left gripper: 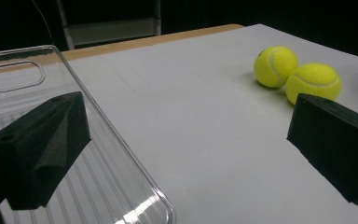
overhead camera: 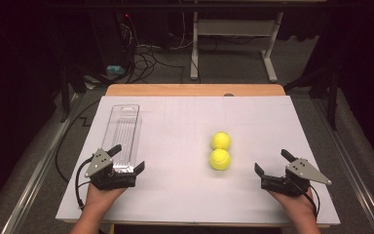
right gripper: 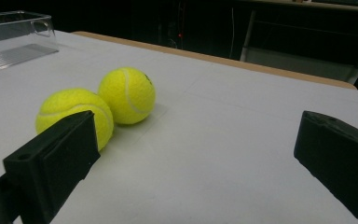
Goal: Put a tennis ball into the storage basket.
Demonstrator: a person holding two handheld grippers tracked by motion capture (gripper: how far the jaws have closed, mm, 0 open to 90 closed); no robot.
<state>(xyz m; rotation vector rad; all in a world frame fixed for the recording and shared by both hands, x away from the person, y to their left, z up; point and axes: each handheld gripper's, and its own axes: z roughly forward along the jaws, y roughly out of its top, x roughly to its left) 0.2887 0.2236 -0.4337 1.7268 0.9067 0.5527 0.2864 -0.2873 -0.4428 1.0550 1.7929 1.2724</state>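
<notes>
Two yellow tennis balls touch each other on the white board, the far ball (overhead camera: 221, 141) just behind the near ball (overhead camera: 220, 159). A clear plastic tray (overhead camera: 121, 131) lies lengthwise at the left and holds nothing. My left gripper (overhead camera: 128, 157) rests open at the tray's near end, one jaw over the tray floor (left gripper: 98, 172) and the tray's near corner between the jaws, untouched. The left gripper view shows both balls (left gripper: 275, 66) (left gripper: 313, 81) at the right. My right gripper (overhead camera: 271, 161) stands open to the right of the balls, with nothing between its jaws. The near ball (right gripper: 70, 109) is partly behind its left jaw, the far ball (right gripper: 127, 95) beside it.
The white board (overhead camera: 185, 195) covers a wooden table whose far edge (overhead camera: 195, 90) shows beyond it. Bare board lies between the tray and the balls and in front of them. Cables and a desk frame (overhead camera: 233, 29) stand on the dark floor behind.
</notes>
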